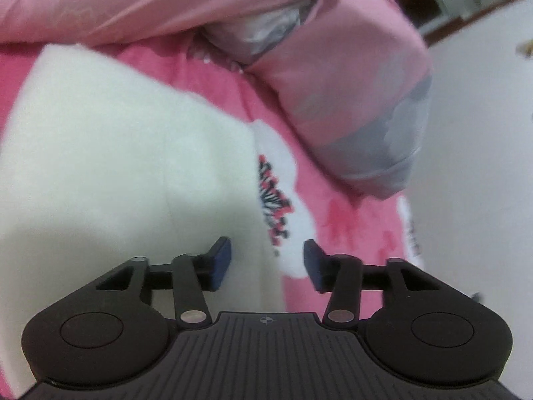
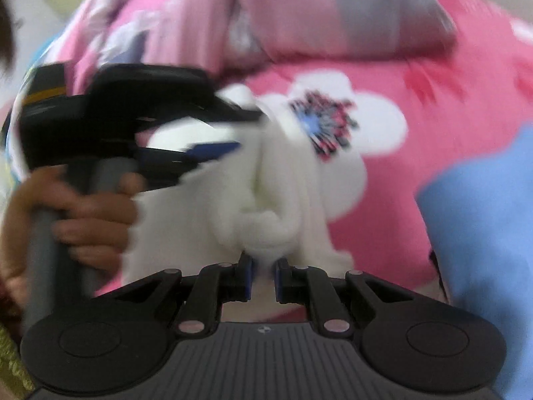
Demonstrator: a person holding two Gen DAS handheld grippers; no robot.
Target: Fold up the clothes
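Both views are blurred by motion; findings are limited accordingly.

Task item: a white fleecy garment lies on a pink bedspread printed with white flowers. In the right wrist view it runs as a bunched, rope-like mass from the lower centre of the frame up toward the centre, so its long axis lies roughly along that gripper's line of sight. In the left wrist view the same garment fills the left half of the frame as a broad flat expanse, its right edge falling near the centre.

Right gripper: jaws nearly closed, with a bunch of the white fabric pinched between them at the lower centre. It appears to have a firm hold, though blur leaves the depth of the bite unclear.

Left gripper: jaws wide apart, nothing between them. The garment's edge sits under and just left of the left finger, the right finger over the pink bedspread. In the right wrist view this gripper enters from the left of the frame, held by a hand, its tips over the far part of the garment.

A pink and grey pillow lies at the upper right of the left view, clear of the garment.

Judgement: the right gripper holds the near end; the left is the nearer tool to the far portion, which lies ahead and to its left. How many folds the garment already carries cannot be determined
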